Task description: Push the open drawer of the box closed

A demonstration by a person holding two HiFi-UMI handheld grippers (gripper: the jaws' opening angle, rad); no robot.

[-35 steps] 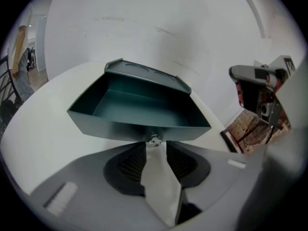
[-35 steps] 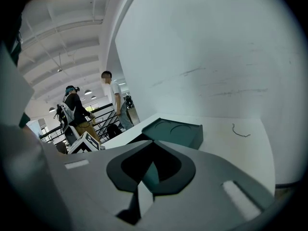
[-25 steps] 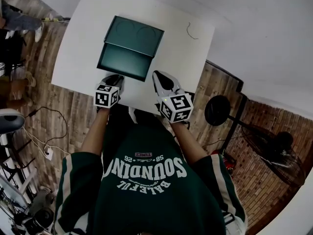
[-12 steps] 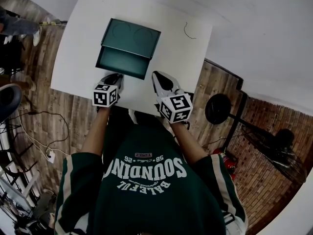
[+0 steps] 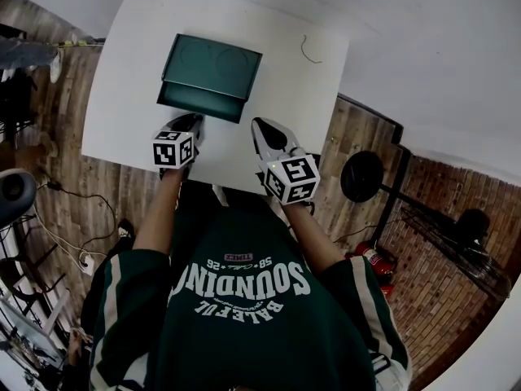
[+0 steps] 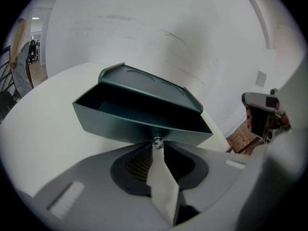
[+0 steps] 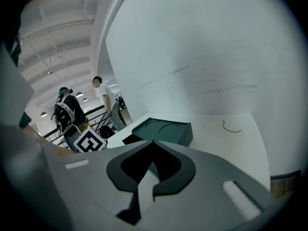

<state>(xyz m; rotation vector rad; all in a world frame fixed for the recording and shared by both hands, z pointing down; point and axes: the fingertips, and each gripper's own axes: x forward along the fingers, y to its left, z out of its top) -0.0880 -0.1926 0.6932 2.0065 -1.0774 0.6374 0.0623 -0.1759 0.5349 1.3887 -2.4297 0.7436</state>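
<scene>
Left hand-held gripper (image 5: 192,121): tips nipped on the small metal knob (image 6: 157,142) at the front of the dark green drawer (image 6: 125,124). The drawer stands partly out of its box (image 5: 213,68) on the white table (image 5: 293,96). Right hand-held gripper (image 5: 262,129): jaws together, empty, just beside. Box judged rigid, light and smooth, so likely to skid; best pushed squarely at the knob, mid-front.
</scene>
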